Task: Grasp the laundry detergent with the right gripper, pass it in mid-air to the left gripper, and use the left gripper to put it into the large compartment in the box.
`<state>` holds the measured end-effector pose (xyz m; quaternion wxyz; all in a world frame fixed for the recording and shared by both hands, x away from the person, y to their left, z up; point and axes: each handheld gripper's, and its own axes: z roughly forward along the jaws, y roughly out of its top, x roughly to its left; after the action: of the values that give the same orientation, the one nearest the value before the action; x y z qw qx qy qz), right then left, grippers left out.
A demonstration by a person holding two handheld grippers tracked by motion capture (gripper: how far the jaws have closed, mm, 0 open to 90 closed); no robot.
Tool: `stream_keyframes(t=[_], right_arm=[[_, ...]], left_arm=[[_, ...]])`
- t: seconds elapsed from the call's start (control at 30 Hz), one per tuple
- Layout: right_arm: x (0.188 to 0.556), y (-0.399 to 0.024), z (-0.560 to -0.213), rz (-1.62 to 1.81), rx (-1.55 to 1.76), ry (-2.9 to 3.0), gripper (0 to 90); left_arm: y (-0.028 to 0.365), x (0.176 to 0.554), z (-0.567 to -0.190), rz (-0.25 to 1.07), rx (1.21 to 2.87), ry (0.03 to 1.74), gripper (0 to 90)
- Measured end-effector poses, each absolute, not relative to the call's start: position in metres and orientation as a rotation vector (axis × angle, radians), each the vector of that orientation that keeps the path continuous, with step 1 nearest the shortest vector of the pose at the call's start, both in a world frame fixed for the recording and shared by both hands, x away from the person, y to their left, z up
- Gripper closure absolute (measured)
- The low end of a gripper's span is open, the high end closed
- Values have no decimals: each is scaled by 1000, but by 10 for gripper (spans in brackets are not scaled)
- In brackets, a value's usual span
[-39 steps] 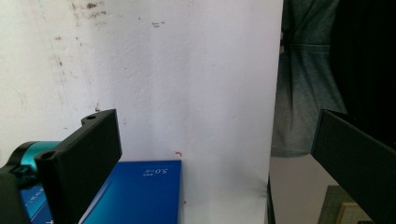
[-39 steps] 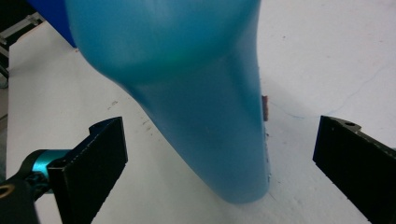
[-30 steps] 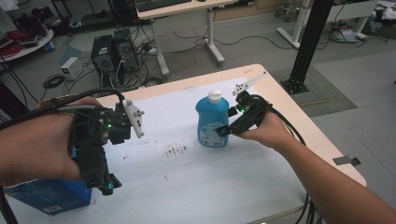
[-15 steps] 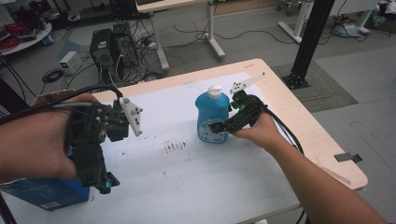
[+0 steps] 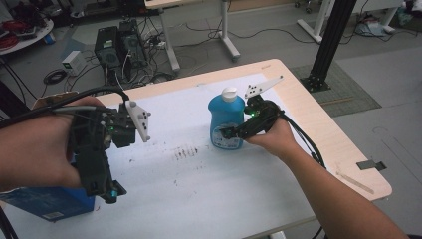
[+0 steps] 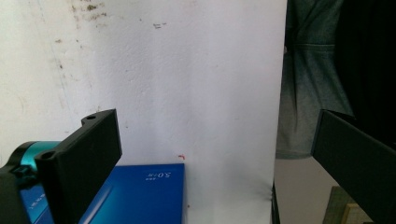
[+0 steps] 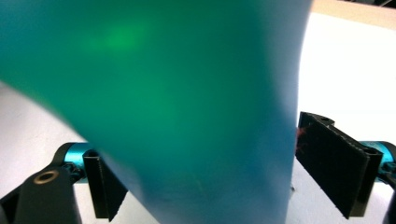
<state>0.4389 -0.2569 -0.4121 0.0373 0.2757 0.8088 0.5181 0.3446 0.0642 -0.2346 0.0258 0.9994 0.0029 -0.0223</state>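
A blue bottle (image 5: pixel 226 122) with a white cap stands upright on the white table top (image 5: pixel 199 199). My right gripper (image 5: pixel 233 133) reaches it from the right, low on its body. Its jaws have just been closing, and in the right gripper view both pads (image 7: pixel 327 163) lie against the sides of the bottle (image 7: pixel 177 116). My left gripper (image 5: pixel 110 193) hangs at the table's left with its jaws pointing down over a blue box (image 5: pixel 47 204). Its jaws (image 6: pixel 219 154) stand wide apart with nothing between them, above the box (image 6: pixel 140 191).
The table's wooden edge (image 5: pixel 343 149) runs along the right. Beyond the far edge are computer cases (image 5: pixel 117 45), cables and a black post (image 5: pixel 331 40) on the floor. A person's grey garment (image 6: pixel 313 93) hangs past the table's near edge.
The right gripper's jaws have drawn in against the bottle's sides. The bottle still stands in the same place, and the left hand has kept still.
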Motion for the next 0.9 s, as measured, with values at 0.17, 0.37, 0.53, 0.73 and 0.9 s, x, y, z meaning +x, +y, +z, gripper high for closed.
stream_keyframes(t=[0.17,0.37,0.53,0.73,0.9], right_arm=[[439,-255,-412,1587,831,2483,163],[439,-255,-412,1594,825,2492,191],[438,-255,-412,1579,791,2499,250],[438,-256,-411,1572,784,2491,259],[437,-256,-410,1575,768,2491,292]], left_arm=[[65,345,-234,-66,3091,12,17],[65,346,-235,-71,3093,14,17],[65,348,-236,-74,3096,18,17],[65,348,-236,-77,3099,19,17],[65,349,-236,-68,3096,25,17]])
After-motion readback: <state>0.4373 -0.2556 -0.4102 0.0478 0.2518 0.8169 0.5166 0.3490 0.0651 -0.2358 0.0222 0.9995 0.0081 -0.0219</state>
